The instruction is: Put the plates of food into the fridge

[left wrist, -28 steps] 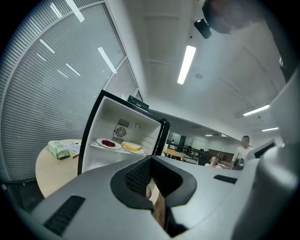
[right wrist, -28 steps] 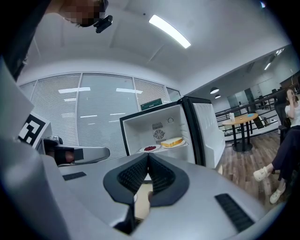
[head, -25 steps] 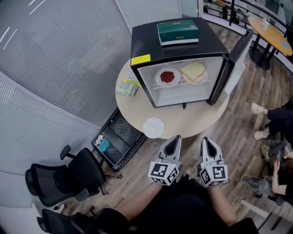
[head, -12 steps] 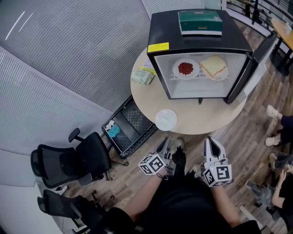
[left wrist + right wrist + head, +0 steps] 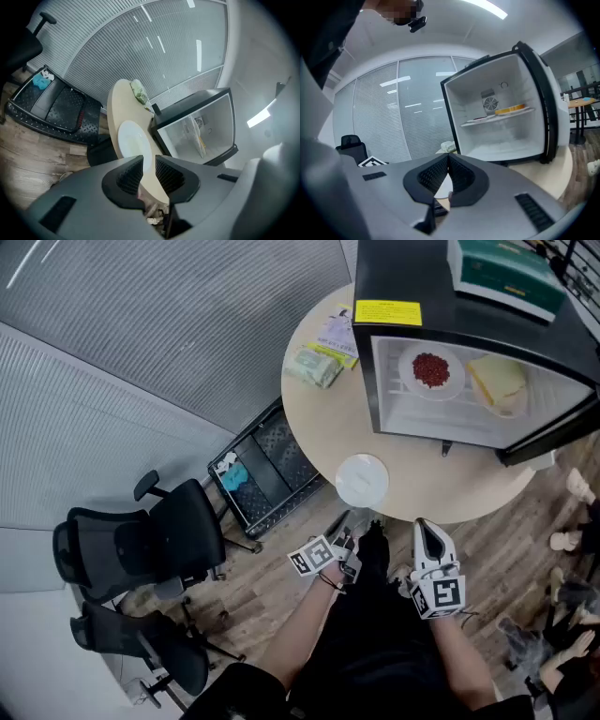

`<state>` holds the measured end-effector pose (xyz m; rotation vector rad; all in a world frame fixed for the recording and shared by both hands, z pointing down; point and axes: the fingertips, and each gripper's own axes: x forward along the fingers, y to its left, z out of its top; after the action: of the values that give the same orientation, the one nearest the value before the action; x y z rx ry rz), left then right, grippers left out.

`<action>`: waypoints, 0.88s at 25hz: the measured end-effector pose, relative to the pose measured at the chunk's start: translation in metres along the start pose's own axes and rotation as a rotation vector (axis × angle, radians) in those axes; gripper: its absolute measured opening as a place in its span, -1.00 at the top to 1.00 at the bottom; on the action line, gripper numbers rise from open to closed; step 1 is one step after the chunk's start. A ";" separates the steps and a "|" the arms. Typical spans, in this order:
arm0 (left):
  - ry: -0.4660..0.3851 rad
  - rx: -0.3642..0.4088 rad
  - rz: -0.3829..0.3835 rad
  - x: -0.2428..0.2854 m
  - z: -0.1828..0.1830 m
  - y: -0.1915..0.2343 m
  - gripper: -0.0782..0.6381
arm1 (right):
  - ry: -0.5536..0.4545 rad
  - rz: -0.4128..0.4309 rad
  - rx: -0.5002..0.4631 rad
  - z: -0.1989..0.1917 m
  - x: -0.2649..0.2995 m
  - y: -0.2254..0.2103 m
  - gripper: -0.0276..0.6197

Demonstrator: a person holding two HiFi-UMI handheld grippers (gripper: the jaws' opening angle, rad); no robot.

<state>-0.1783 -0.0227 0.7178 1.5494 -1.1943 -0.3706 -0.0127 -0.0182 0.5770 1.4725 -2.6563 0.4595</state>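
My left gripper [image 5: 149, 161] is the news here: it was clamped tight down by my lap a moment ago, and now it is rolled over onto its side with the jaws opening, nothing between them, only the rim of the round table [image 5: 319, 418] and the empty white plate [image 5: 362, 480] showing beyond the pads. My right gripper [image 5: 448, 157] hasn't budged; it stays clenched on nothing, low and pointed at the fridge [image 5: 412, 277]. My head has swung too, so the fridge has slid from the middle of the view up into the top right corner. Inside nothing has shifted: the plate of red food [image 5: 431, 369] and the sandwich plate [image 5: 497, 382] sit side by side on the one shelf, just as they did a second back. The green box [image 5: 506, 268] is still on the fridge roof and the packet [image 5: 317, 367] still lies on the table beside it. So I judge both plates of food to be in, and what is left is the door [image 5: 543, 103], which stands wide open on the right. The left jaws spreading while they point toward that bare plate suggests I may be lining up to deal with it, though it carries no food that I can see.
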 end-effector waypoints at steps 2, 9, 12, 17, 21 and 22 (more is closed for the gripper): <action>-0.004 -0.037 -0.009 0.009 0.004 0.009 0.57 | 0.024 0.032 -0.006 -0.012 0.024 0.009 0.89; 0.009 -0.105 -0.007 0.026 0.009 0.037 0.54 | 0.098 0.110 -0.011 -0.051 0.081 0.037 0.89; 0.006 -0.126 -0.020 0.029 0.014 0.040 0.54 | 0.114 0.136 -0.014 -0.056 0.093 0.045 0.89; 0.011 -0.141 -0.027 0.028 0.024 0.042 0.54 | 0.122 0.154 -0.011 -0.059 0.102 0.052 0.89; 0.032 -0.149 -0.024 0.028 0.023 0.047 0.40 | 0.135 0.165 -0.002 -0.065 0.108 0.053 0.89; 0.039 -0.153 -0.022 0.029 0.023 0.049 0.37 | 0.138 0.170 -0.001 -0.066 0.109 0.054 0.89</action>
<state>-0.2062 -0.0544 0.7623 1.4320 -1.0940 -0.4346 -0.1228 -0.0615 0.6497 1.1733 -2.6806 0.5501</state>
